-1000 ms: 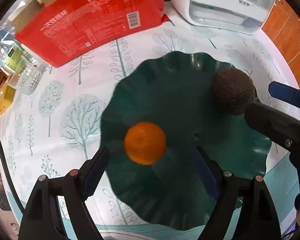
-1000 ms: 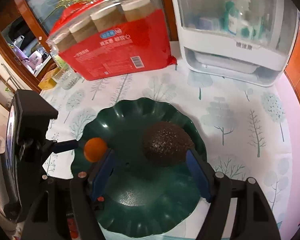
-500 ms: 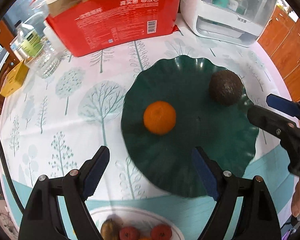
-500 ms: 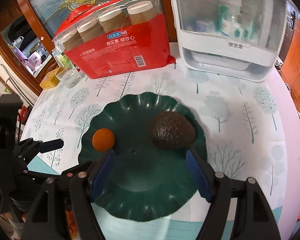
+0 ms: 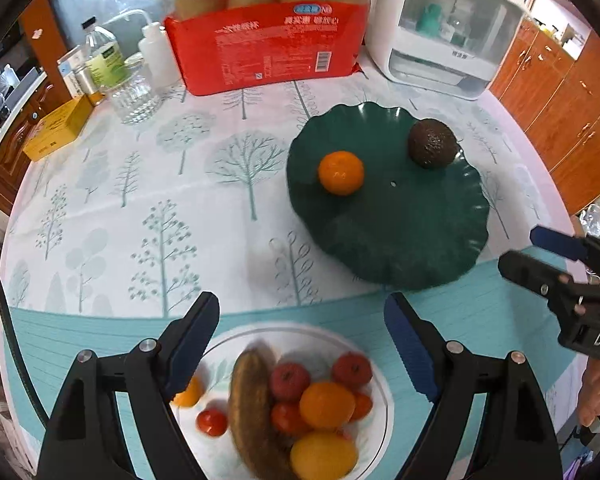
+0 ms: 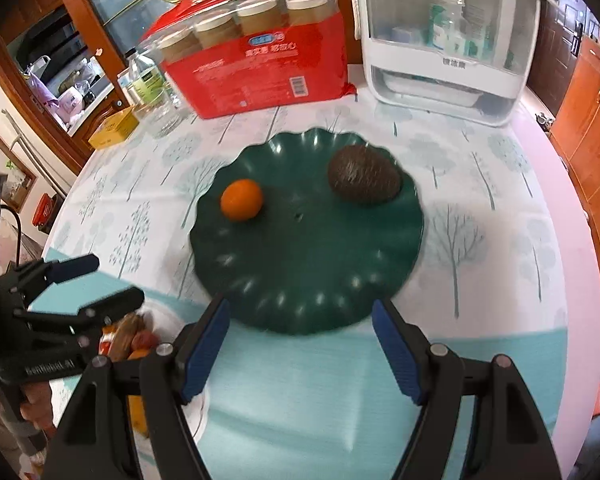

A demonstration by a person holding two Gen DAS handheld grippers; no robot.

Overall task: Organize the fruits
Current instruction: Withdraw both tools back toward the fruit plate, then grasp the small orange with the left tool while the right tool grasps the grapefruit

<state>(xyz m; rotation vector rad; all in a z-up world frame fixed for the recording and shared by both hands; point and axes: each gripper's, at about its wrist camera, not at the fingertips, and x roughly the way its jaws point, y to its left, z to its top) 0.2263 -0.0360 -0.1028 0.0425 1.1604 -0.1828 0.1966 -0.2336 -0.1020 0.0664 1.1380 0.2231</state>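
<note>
Your left gripper (image 5: 302, 344) stands wide with nothing between its blue pads, hanging over the white bowl (image 5: 382, 384) of mixed fruit, which lies just on the near side of the green scalloped plate (image 5: 400, 240). Your right gripper (image 6: 300, 344) is also wide and empty, above the teal cloth border at the plate's near edge. On the plate an orange (image 5: 341, 172) sits left of centre and a dark avocado (image 5: 432, 148) at the far right, well apart. Behind the plate stand a red pack of jars (image 5: 268, 36) and a white dispenser (image 5: 448, 28).
</note>
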